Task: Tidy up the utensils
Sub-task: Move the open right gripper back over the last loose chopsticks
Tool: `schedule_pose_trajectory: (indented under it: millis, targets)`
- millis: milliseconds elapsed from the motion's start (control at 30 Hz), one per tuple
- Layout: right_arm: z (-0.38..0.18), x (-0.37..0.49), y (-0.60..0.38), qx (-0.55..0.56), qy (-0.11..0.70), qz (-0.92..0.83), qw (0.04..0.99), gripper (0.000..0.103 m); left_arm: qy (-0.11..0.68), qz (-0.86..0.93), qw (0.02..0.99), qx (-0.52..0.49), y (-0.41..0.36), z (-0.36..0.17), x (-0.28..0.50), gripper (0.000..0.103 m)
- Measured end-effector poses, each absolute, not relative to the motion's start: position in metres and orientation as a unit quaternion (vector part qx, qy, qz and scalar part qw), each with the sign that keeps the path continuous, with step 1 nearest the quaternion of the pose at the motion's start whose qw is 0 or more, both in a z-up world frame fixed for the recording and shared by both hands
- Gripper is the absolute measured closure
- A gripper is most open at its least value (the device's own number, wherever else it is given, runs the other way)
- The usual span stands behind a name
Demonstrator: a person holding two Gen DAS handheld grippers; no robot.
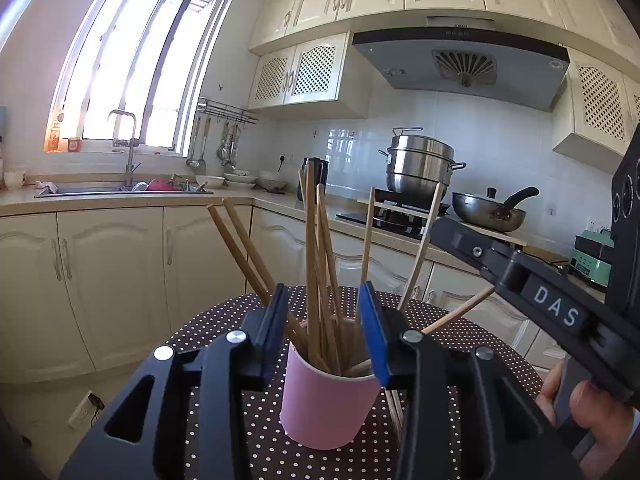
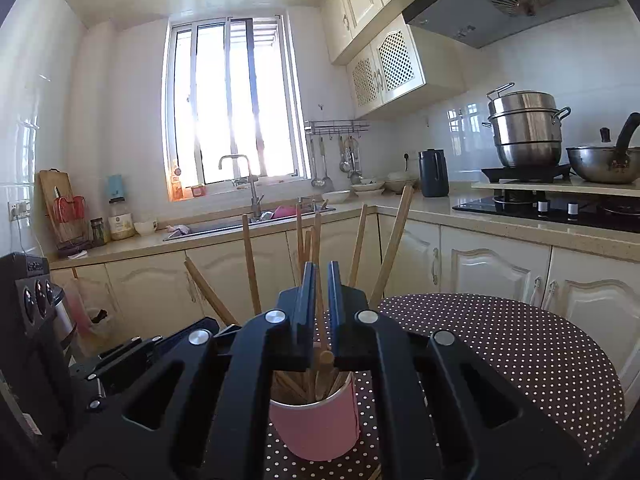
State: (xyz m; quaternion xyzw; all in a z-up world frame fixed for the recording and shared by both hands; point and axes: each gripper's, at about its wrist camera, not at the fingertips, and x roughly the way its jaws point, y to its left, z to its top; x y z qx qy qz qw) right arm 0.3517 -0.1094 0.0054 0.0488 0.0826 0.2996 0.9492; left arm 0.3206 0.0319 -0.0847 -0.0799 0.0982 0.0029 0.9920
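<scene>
Holding one thin wooden chopstick (image 2: 319, 312) between the closed pads of my right gripper (image 2: 319, 280), I keep my left gripper (image 1: 325, 300) open around the other chopsticks (image 1: 320, 248), pressing nothing. They stand in the pink paper cup (image 1: 328, 404) on the dotted tablecloth (image 2: 500, 344), long axes nearly upright, tops fanning outward. The light cup could tip if I push sideways.

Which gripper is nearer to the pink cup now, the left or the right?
Both are very close; the left looks nearer. The left gripper stands open astride the pink cup at its rim. The right gripper hangs just above it, shut on a chopstick.
</scene>
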Motion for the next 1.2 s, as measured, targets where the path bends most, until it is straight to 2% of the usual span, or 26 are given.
schedule_pose_trajectory:
  millis: [67,267,533,633,667,733,1000,1200]
  targets:
    - [0.008,0.344,-0.115,0.046,0.081,0.294,0.951,0.096,0.095,0.009,0.993,-0.072,0.029,-0.081,0.314,0.058]
    - [0.008,0.32,-0.137,0.041,0.088,0.273,0.957,0.096,0.094,0.013,0.994,-0.051,0.017,-0.073,0.295,0.048]
    - [0.005,0.294,-0.167,0.044,0.097,0.249,0.963,0.095,0.114,0.01,0.993,-0.032,-0.004,-0.069,0.281,0.044]
    - [0.006,0.288,-0.179,0.047,0.098,0.24,0.965,0.081,0.124,0.003,0.992,-0.028,-0.012,-0.069,0.278,0.042]
    - [0.005,0.288,-0.182,0.048,0.101,0.236,0.965,0.073,0.129,0.001,0.991,-0.026,-0.014,-0.069,0.278,0.042]
    - [0.0,0.289,-0.188,0.052,0.114,0.232,0.965,0.071,0.14,0.001,0.99,-0.022,-0.018,-0.071,0.278,0.042]
    - [-0.034,0.31,-0.201,0.056,0.193,0.202,0.959,0.07,0.241,-0.006,0.97,-0.015,-0.03,-0.092,0.303,0.042]
    - [-0.064,0.338,-0.203,0.073,0.283,0.195,0.936,0.07,0.317,-0.003,0.948,-0.03,-0.028,-0.113,0.32,0.042]
